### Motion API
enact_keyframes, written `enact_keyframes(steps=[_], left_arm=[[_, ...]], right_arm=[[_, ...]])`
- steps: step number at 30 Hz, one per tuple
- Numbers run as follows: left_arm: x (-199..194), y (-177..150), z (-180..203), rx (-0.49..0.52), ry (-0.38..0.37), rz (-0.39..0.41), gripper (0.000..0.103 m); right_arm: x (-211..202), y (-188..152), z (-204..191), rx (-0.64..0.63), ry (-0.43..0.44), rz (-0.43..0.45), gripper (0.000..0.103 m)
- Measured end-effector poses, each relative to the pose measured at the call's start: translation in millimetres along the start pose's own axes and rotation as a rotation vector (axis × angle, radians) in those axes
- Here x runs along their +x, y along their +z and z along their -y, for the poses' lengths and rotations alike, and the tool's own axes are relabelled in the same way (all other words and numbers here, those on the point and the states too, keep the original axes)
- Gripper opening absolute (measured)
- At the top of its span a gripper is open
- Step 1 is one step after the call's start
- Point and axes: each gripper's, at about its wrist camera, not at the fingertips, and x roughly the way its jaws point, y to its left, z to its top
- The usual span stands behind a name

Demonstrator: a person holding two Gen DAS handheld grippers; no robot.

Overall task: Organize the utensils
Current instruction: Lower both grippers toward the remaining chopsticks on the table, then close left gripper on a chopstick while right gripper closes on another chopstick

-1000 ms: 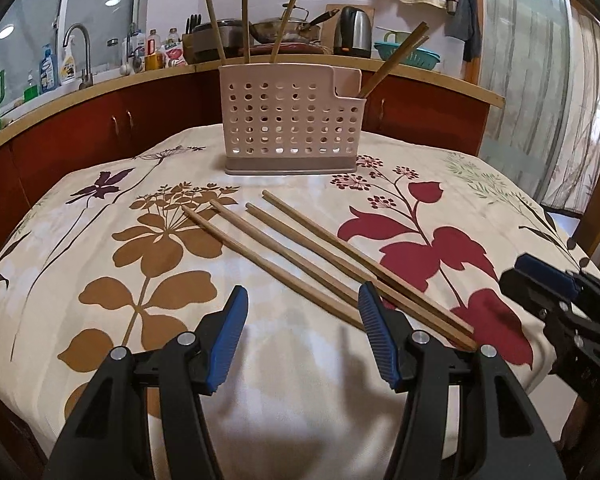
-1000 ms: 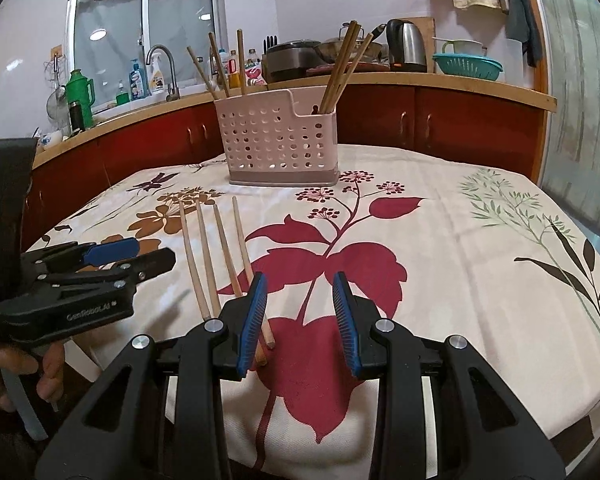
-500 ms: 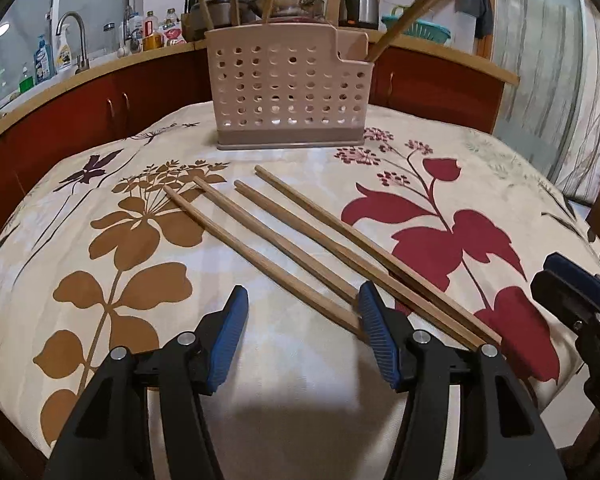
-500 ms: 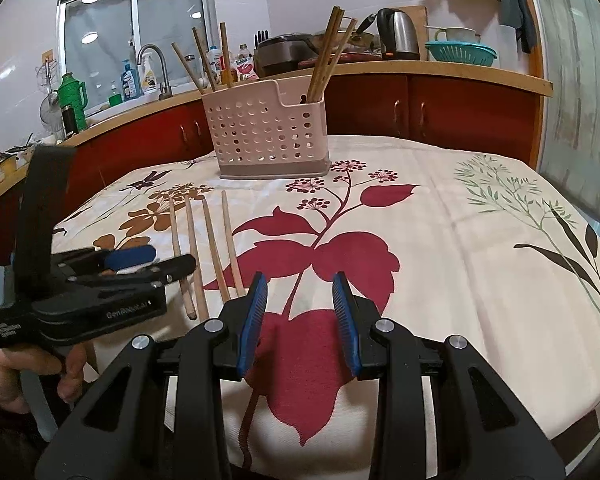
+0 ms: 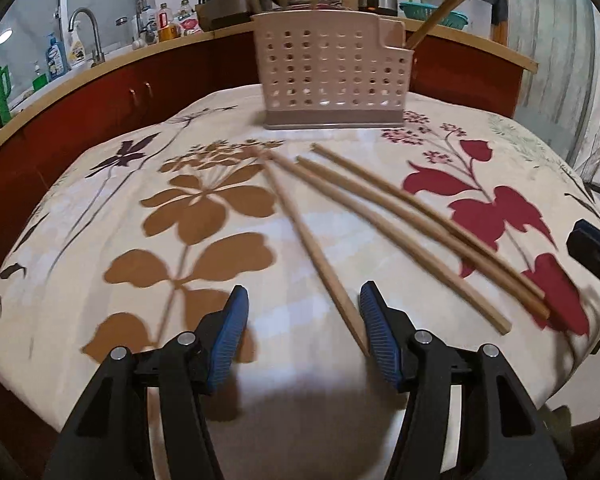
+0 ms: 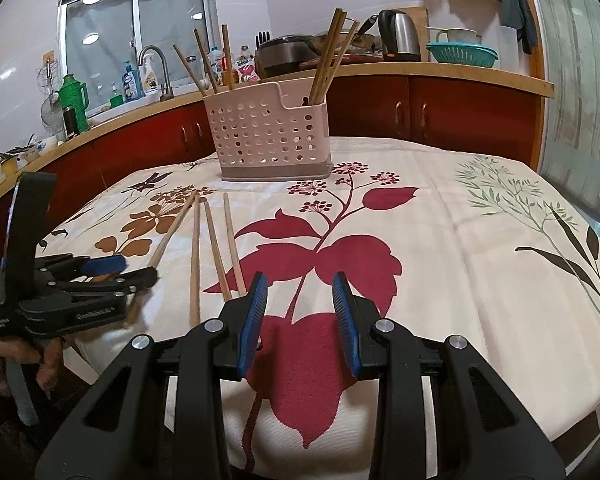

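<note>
Several wooden chopsticks lie side by side on the flowered tablecloth. The leftmost chopstick is splayed away from the others. Its near end sits between the jaws of my left gripper, close beside the right pad, and the jaws stand open around it. From the right wrist view the left gripper hovers low over that chopstick. My right gripper is open and empty above a red leaf, just right of the chopsticks. A pink perforated holder stands at the table's far side with more chopsticks upright in it.
Behind the table runs a red cabinet with a wooden counter carrying a kettle, a pot, bottles and a teal colander. A sink tap is at the left. The table edge lies just under both grippers.
My left gripper has come forward and down over the chopsticks' near ends. The leftmost chopstick now lies between its jaws and is angled away from the others. The right gripper has kept still.
</note>
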Motion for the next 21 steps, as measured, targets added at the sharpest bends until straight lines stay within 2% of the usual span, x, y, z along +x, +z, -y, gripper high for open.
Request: enact_keyframes(steps=[7, 13, 17, 20, 21], left_arm=[[-7.6, -8.1, -17.5, 0.026, 0.029, 0.005, 0.056], [-11.6, -11.9, -22.7, 0.055, 0.030, 0.015, 0.044], [-12.9, -13.7, -28.2, 0.061, 0.036, 0.015, 0.041], [-14.1, -15.7, -34.3, 0.066, 0.044, 0.019, 0.040], [-14.7, -16.4, -36.2, 0.066, 0.047, 0.020, 0.040]], right_arm=[[2.6, -2.4, -7.0, -0.019, 0.019, -0.018, 0.033], [7.2, -6.6, -17.4, -0.052, 0.053, -0.044, 0.033], [13.5, -12.8, -22.2, -0.071, 0.060, -0.076, 0.033], [17.8, -16.5, -23.0, -0.078, 0.057, -0.094, 0.032], [19.8, -18.1, -23.3, -0.081, 0.054, -0.104, 0.027]])
